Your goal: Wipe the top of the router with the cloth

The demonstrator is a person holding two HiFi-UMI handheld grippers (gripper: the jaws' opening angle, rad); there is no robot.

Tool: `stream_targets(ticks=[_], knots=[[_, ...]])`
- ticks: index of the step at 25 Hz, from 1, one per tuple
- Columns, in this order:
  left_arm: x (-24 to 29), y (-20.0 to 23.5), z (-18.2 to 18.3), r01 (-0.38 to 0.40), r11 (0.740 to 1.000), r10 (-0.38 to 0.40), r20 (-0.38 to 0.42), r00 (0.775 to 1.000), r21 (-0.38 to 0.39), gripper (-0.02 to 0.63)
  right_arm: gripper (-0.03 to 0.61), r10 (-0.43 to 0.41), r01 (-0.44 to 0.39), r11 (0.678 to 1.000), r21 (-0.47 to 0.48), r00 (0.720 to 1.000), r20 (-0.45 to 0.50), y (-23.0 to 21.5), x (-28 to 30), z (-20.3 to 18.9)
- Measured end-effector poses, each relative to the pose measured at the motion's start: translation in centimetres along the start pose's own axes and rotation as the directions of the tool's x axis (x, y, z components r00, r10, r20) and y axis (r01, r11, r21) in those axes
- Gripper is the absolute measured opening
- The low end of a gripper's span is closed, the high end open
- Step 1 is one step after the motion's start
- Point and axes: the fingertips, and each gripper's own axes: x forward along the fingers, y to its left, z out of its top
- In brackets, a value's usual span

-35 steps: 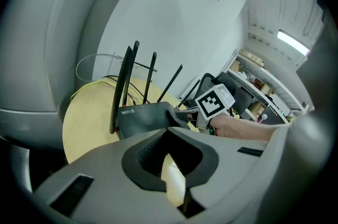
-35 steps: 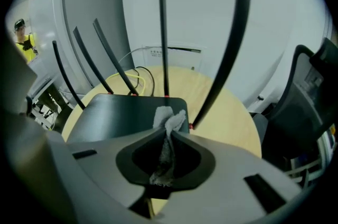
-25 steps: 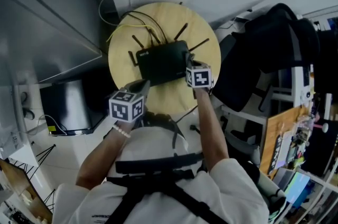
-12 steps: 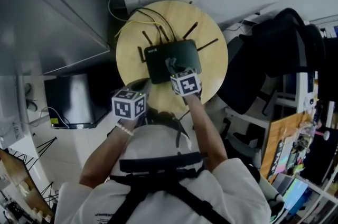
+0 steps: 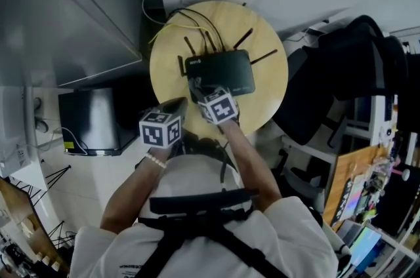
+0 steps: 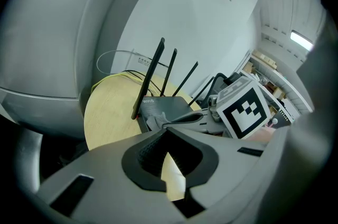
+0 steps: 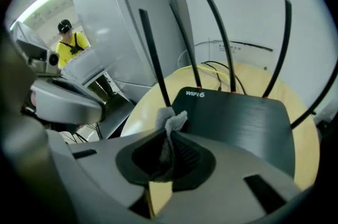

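- Right tongs (image 7: 169, 136) — clamped shut on a bunched grey cloth (image 7: 172, 121), which sits at the near left corner of the black router (image 7: 237, 120).
- Left tongs (image 6: 167, 132) — tips pressed together, nothing between them, held just beside the right one.
- The router stands on the round wooden counter (image 7: 141, 112), with its antennas (image 7: 153, 59) upright.

A round wooden table (image 5: 169, 81) bears the black router (image 5: 226, 71); cables (image 5: 197, 19) trail behind it.
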Motion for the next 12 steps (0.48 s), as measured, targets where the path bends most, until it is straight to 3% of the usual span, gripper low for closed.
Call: stream_targets(ticks=[5, 12], knots=[[0.1, 0.0, 0.0, 0.000, 1.000, 0.000, 0.001, 1.000, 0.000, -0.003, 0.038, 0.087, -0.087, 0.996, 0.013, 0.996, -0.027, 1.7, 0.4, -1.2], [0.5, -0.6, -0.5, 0.017, 1.000, -0.017, -0.016, 1.000, 0.009, -0.003, 0.040, -0.065, 0.065, 0.998, 0.017, 0.997, -0.036, -2.7, -1.4, -2.6]])
